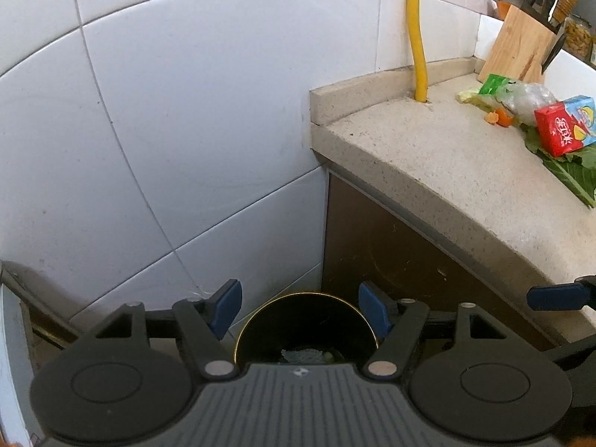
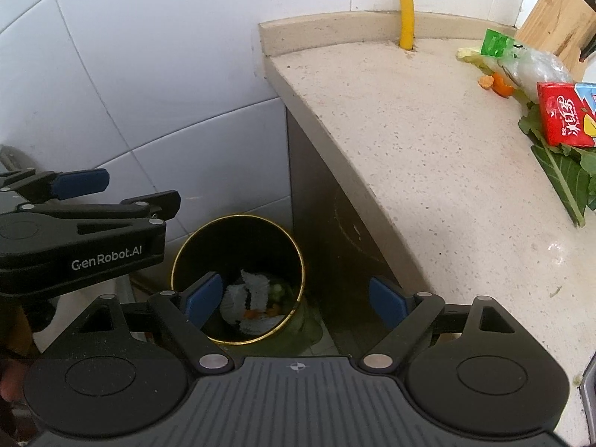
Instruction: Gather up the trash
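A black bin with a gold rim (image 2: 298, 260) stands on the floor in the corner beside the cabinet. White paper and orange and green scraps (image 2: 249, 301) lie inside it. My right gripper (image 2: 296, 300) hangs open above the bin, empty. My left gripper (image 1: 300, 309) is also open and empty over the bin's rim (image 1: 298, 293); in the right wrist view the left gripper (image 2: 123, 190) shows from the side. On the counter lie a red drink carton (image 2: 562, 115), a green leaf (image 2: 562, 175), a clear plastic bag (image 2: 536, 67) and orange peel (image 2: 501, 85).
The speckled stone counter (image 2: 409, 149) runs along the right, with a brown cabinet front (image 1: 391, 253) under it. A yellow pipe (image 1: 417, 37) goes through the counter at the back. A wooden knife block (image 1: 521, 44) stands behind the trash. White tiled wall (image 1: 167, 130) fills the left.
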{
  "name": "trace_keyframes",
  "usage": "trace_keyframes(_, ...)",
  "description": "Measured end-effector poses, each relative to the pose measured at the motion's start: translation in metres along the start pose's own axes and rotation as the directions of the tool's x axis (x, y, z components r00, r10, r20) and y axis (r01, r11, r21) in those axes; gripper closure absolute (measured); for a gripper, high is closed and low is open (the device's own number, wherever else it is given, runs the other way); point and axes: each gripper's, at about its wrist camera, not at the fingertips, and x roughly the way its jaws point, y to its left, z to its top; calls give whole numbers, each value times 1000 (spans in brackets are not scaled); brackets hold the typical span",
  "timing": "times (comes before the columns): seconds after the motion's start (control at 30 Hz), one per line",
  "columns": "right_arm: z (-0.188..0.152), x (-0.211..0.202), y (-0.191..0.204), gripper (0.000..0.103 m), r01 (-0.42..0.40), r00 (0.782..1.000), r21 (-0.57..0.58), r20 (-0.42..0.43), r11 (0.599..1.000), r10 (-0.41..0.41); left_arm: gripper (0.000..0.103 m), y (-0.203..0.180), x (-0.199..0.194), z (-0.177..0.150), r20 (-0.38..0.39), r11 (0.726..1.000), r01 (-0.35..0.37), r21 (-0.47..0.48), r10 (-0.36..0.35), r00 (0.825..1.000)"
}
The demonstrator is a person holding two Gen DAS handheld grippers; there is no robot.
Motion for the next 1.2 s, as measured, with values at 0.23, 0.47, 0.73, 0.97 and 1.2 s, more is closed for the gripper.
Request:
trace_keyframes(0.23, -1, 0, 0, 13, -5, 1000, -3, -4, 1000, 5, 38, 1, 0, -1, -1, 1000, -1, -8, 1, 1000)
trace_keyframes(0.47, -1, 1, -3, 13, -11, 1000, 4, -7, 1000, 11, 38, 1, 2, 1, -9, 1000, 0, -10, 0, 1000)
trace_keyframes(0.73, 0, 2, -4, 13, -16, 1000, 1, -1, 1000, 16, 38, 3, 4, 1, -12, 1000, 10, -6, -10, 1000)
trace_keyframes(0.97, 1, 2, -5, 13, -20, 1000, 14, -3, 1000, 20, 37, 4, 5, 0, -17, 999, 36, -25, -36, 999)
trace_keyframes(1.2, 6, 5, -10, 13, -47, 999, 7, -7, 999, 47, 35, 2, 3, 0, 5, 999, 40, -19, -40, 999)
